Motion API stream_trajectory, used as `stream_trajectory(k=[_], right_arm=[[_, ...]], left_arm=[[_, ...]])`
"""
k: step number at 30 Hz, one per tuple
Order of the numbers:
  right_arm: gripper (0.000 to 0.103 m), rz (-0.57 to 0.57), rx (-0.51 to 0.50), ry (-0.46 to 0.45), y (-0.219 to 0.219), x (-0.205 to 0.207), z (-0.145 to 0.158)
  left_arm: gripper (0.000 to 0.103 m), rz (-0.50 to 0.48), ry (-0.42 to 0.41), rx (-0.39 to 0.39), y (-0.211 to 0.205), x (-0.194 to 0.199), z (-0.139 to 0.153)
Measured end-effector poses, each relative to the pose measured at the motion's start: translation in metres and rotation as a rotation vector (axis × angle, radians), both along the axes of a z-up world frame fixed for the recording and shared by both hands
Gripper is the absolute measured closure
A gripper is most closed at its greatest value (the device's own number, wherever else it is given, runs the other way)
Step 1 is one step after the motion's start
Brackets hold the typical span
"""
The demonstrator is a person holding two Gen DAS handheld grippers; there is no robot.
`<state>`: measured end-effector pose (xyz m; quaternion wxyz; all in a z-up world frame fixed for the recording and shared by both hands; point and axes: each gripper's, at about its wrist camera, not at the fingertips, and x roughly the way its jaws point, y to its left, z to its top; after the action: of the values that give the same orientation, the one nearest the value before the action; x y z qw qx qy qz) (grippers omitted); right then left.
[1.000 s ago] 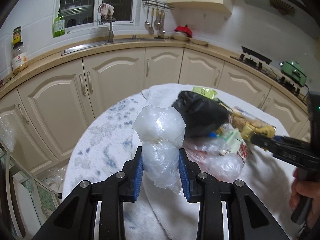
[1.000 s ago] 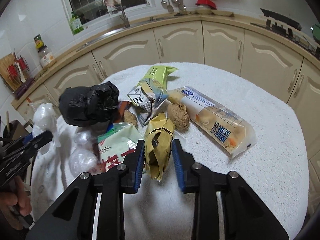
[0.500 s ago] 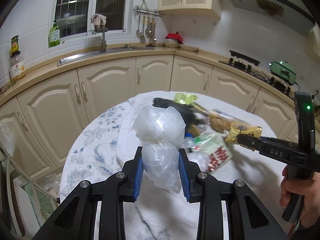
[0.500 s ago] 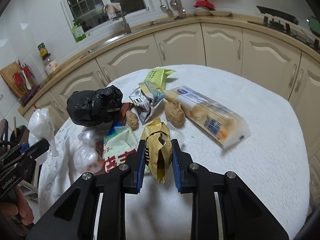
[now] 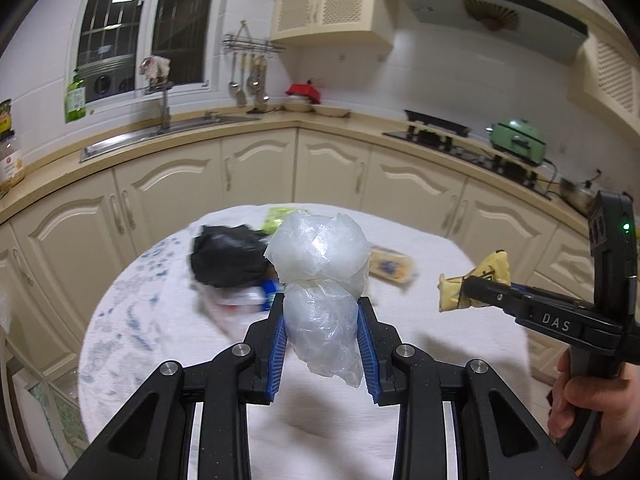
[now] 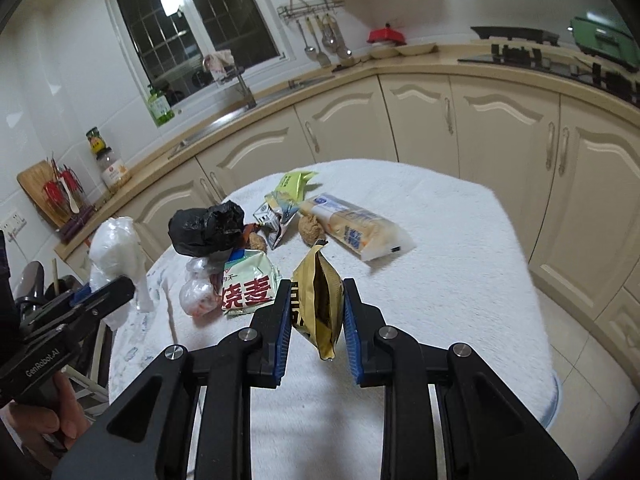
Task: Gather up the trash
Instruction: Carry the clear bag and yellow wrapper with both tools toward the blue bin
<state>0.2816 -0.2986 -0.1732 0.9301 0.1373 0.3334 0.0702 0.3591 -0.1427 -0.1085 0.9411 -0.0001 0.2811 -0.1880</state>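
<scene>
My left gripper (image 5: 321, 312) is shut on a crumpled clear plastic bag (image 5: 320, 276) and holds it above the near side of the round white-clothed table (image 5: 440, 344). The bag also shows in the right wrist view (image 6: 116, 252). My right gripper (image 6: 316, 296) is shut on a gold snack wrapper (image 6: 318, 300), lifted above the table; it shows at the right of the left wrist view (image 5: 474, 280). On the table lie a black plastic bag (image 6: 206, 228), a white packet with red characters (image 6: 248, 284), a long biscuit pack (image 6: 352, 228), a green wrapper (image 6: 294, 182) and other small wrappers.
Cream kitchen cabinets (image 6: 440, 120) curve behind the table, with a sink and tap (image 5: 164, 116) and a stove (image 5: 436, 128) on the counter. A dark chair or rack (image 6: 36, 284) stands left of the table. A hand (image 5: 592, 400) holds the right gripper's handle.
Both grippers have risen and pulled back from the trash pile, each still holding its item. The gold wrapper has come up off the table. The table looks smaller and farther away.
</scene>
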Motion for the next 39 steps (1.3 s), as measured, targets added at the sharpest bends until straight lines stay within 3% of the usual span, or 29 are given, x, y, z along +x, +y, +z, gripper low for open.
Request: stream_trajectory(k=[13, 22, 29, 39], right_arm=[[0.079, -0.173, -0.021, -0.113, -0.084, -0.091, 0.048], [0.079, -0.355, -0.026, -0.104, -0.163, -0.147, 0.046], [0.079, -0.489, 0.039, -0.003, -0.234, -0.168, -0.005], [0.078, -0.541, 0.192, 0.196, -0.311, -0.133, -0.126]], left_arm=[[0.074, -0.201, -0.038, -0.038, -0.081, -0.040, 0.021], [0.074, -0.382, 0.014, -0.055, -0.155, -0.040, 0.015], [0.074, -0.503, 0.124, 0.008, -0.229, -0.032, -0.026], [0.072, -0.547, 0.344, 0.151, -0.325, 0.034, -0.101]])
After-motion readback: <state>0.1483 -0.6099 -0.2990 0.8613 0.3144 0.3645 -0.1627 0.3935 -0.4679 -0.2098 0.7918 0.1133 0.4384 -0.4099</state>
